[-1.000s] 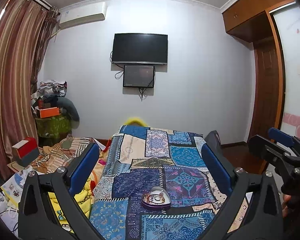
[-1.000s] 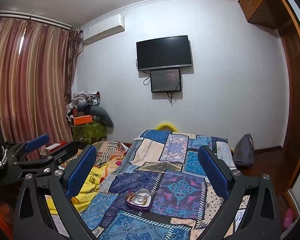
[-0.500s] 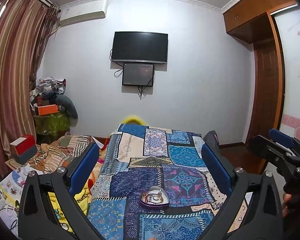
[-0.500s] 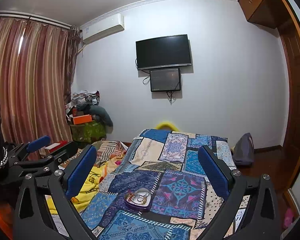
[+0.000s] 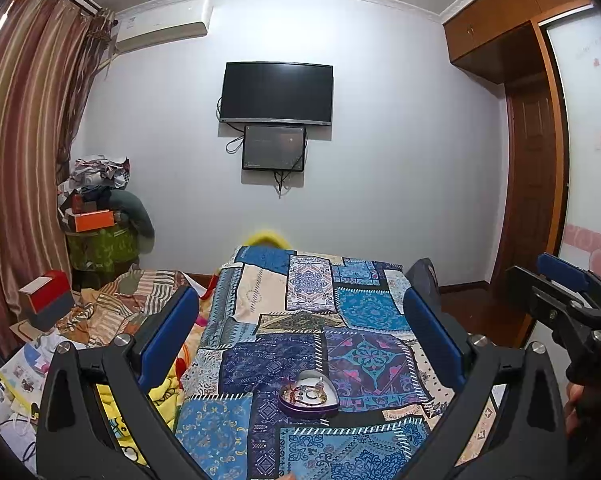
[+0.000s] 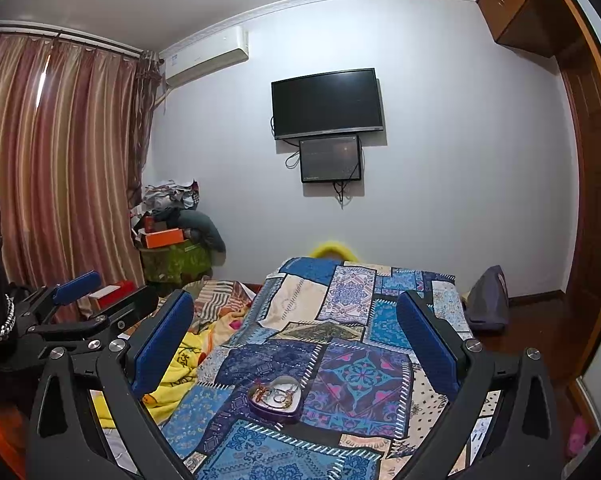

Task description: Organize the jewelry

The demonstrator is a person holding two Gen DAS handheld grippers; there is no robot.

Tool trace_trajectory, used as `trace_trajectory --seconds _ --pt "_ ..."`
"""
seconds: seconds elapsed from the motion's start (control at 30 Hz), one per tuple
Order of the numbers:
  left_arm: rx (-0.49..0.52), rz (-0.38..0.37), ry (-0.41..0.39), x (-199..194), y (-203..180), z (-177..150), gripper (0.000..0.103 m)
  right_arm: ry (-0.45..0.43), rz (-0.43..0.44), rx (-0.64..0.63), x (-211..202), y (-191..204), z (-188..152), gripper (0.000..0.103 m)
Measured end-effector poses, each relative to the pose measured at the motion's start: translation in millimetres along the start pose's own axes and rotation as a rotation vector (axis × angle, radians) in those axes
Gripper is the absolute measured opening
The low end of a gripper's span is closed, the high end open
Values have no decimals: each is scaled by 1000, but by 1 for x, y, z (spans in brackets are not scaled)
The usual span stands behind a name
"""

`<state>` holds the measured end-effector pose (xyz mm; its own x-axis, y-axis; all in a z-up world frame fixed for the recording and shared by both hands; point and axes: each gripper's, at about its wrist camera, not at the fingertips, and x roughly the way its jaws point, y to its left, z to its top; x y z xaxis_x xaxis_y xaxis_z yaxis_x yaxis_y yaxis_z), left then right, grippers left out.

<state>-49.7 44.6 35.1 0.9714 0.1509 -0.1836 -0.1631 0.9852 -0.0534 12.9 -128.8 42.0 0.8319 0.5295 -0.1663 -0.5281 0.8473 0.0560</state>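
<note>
Left wrist view: left gripper [image 5: 300, 332] fingers wide apart, nothing between them. Heart-shaped jewelry dish [image 5: 309, 393] sits on the patchwork bedspread [image 5: 364, 308], ahead of and below the fingers, roughly on the centreline. Small pieces lie inside the dish; types not resolvable. Right gripper [image 5: 568, 284] visible at the right edge, apart from the dish.

Right wrist view: right gripper [image 6: 296, 332] likewise spread and empty. Dish [image 6: 277, 399] lies ahead and below, slightly left of centre. Neither claw is clearly nearer; both would need to descend forward.
</note>
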Motion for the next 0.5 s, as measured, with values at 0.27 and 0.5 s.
trace_trajectory --seconds 0.27,0.5 --pt "2 -8 3 1 -2 0 102 2 -3 0 1 0 -1 101" --pt "17 -13 -2 0 -4 0 102 4 0 -3 1 1 -1 101"
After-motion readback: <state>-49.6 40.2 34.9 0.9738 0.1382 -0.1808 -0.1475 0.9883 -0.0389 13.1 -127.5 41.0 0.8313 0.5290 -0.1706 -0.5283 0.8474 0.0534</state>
